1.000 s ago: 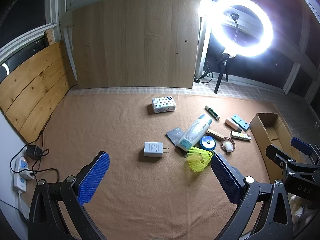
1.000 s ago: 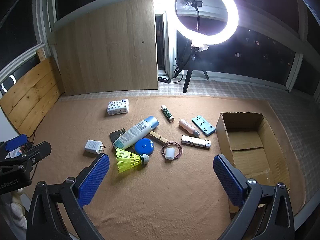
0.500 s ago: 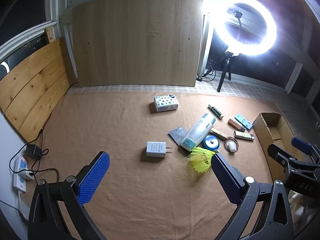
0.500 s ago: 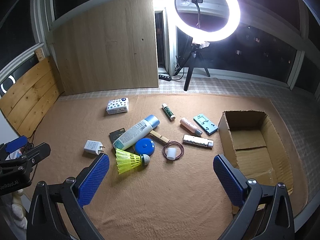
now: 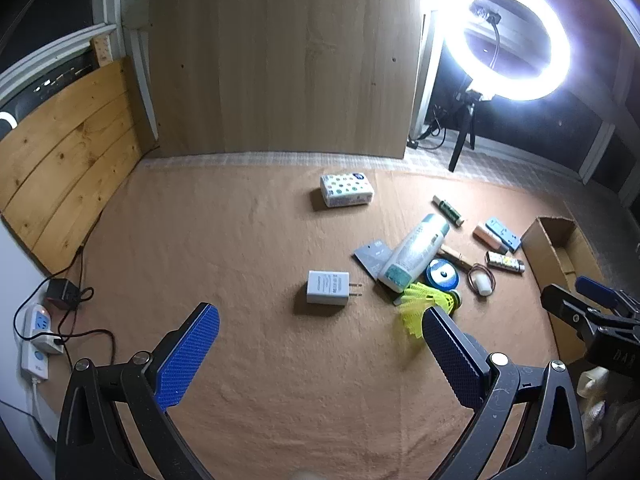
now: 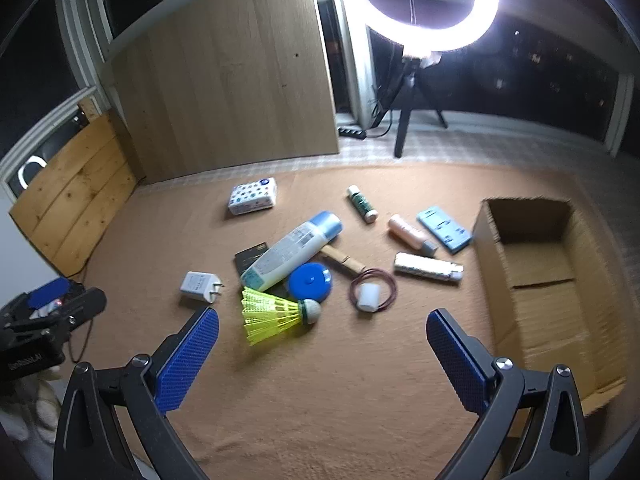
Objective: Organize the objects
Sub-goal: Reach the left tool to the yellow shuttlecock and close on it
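Observation:
Small items lie scattered on a tan blanket: a white charger (image 5: pixel 328 287) (image 6: pixel 199 286), a white and blue bottle (image 6: pixel 294 249) (image 5: pixel 416 251), a yellow shuttlecock (image 6: pixel 276 313) (image 5: pixel 430 307), a blue round case (image 6: pixel 310 282), a white cap inside a hair tie (image 6: pixel 369 297), a silver tube (image 6: pixel 427 266), a tissue pack (image 5: pixel 346 189) (image 6: pixel 253 196). An open cardboard box (image 6: pixel 538 276) (image 5: pixel 554 246) stands at the right. My left gripper (image 5: pixel 320 354) hovers open above the blanket, nearest the charger. My right gripper (image 6: pixel 322 358) hovers open near the shuttlecock and the cap. Both hold nothing.
A ring light on a tripod (image 6: pixel 426 4) glares at the back. A wooden panel (image 5: pixel 280 60) leans against the back wall, with planks (image 5: pixel 64 152) at the left. A power strip with cables (image 5: pixel 38 332) lies at the blanket's left edge.
Both grippers have moved forward and lower toward the pile, so the items look larger. The jaws stay open. Nothing on the blanket has moved.

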A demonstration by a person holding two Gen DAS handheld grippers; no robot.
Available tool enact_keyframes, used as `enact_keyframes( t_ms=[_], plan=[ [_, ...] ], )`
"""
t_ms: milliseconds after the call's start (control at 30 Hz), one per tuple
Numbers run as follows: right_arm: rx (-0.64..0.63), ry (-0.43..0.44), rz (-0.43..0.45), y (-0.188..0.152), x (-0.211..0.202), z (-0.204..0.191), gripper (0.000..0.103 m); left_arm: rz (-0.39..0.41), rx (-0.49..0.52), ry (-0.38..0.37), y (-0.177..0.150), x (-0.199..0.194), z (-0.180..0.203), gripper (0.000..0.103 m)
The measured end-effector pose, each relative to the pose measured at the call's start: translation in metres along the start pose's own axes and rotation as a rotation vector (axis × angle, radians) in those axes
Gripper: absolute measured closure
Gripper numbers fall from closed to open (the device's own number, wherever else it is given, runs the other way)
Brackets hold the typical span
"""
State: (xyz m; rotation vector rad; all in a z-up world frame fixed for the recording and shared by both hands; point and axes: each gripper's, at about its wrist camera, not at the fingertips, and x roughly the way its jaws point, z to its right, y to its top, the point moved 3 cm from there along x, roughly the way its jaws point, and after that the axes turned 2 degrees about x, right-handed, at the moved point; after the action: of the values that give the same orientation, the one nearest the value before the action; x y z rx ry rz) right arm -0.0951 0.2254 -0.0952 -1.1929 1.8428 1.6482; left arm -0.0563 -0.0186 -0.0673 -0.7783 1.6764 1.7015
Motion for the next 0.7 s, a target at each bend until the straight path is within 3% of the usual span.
enact_keyframes(
  t_ms=[133, 200, 267, 333, 467, 567, 700],
  plan=[
    [0.042, 0.000, -0.037, -0.002, 0.019, 0.012, 0.002, -0.034, 0.014, -0.024, -0.005, 0.014, 0.008, 0.001],
    [0.037, 0.003, -0.064, -0.003, 0.027, 0.014, 0.008, -0.055, 0.027, -0.040, -0.008, 0.023, 0.016, 0.001],
    [0.023, 0.008, -0.100, -0.003, 0.038, 0.016, 0.024, -0.070, 0.045, -0.063, -0.011, 0.032, 0.025, 0.001],
    [0.020, 0.017, -0.132, -0.003, 0.048, 0.017, 0.031, -0.079, 0.060, -0.078, -0.014, 0.038, 0.034, 0.001],
    [0.025, 0.059, -0.188, -0.002, 0.068, 0.019, 0.033, -0.097, 0.083, -0.117, -0.018, 0.054, 0.055, 0.006],
    [0.028, 0.109, -0.233, -0.002, 0.081, 0.017, 0.044, -0.122, 0.098, -0.147, -0.020, 0.068, 0.069, 0.014],
    [0.035, 0.153, -0.283, -0.001, 0.099, 0.014, 0.052, -0.156, 0.106, -0.178, -0.025, 0.085, 0.082, 0.026]
  ],
)
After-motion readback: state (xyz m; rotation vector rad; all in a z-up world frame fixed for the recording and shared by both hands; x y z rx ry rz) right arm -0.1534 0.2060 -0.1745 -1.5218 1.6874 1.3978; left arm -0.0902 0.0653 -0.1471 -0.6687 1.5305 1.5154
